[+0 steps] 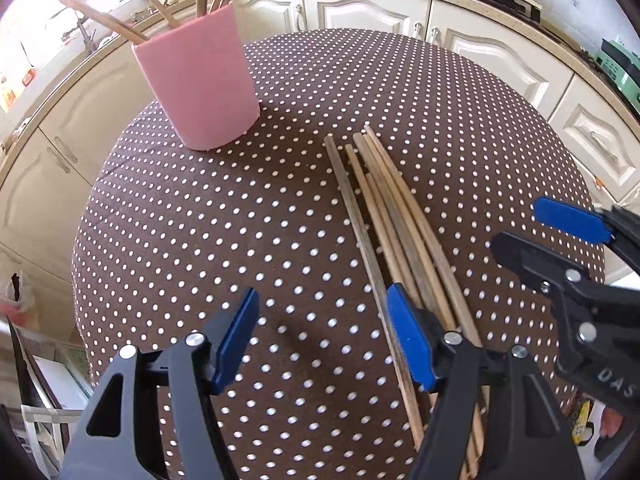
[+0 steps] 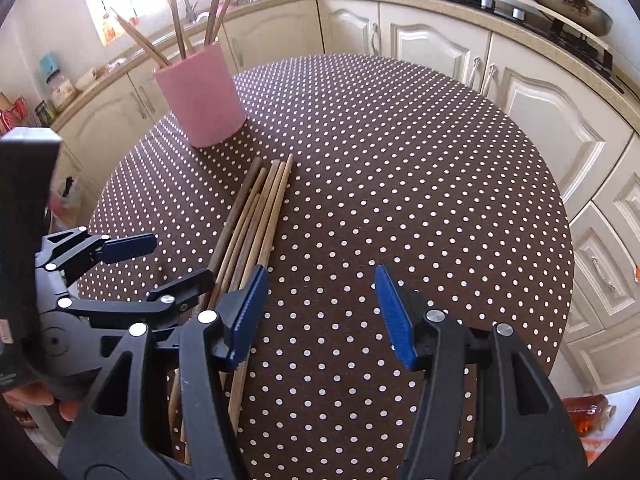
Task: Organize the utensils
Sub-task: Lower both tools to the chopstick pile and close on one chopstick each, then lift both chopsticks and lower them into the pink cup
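Several wooden chopsticks (image 1: 394, 216) lie in a loose bundle on the round table (image 1: 240, 216) with a brown polka-dot cloth; they also show in the right wrist view (image 2: 256, 224). A pink holder (image 1: 198, 80) with several chopsticks standing in it sits at the table's far left, also in the right wrist view (image 2: 200, 96). My left gripper (image 1: 320, 332) is open and empty, its right finger just over the bundle's near part. My right gripper (image 2: 320, 312) is open and empty, to the right of the bundle; it shows in the left wrist view (image 1: 536, 236).
Cream kitchen cabinets (image 2: 540, 96) and a countertop curve around the table's far side. A stove with a wok (image 2: 568, 0) is at the back right. The left gripper (image 2: 160, 264) shows at the left of the right wrist view.
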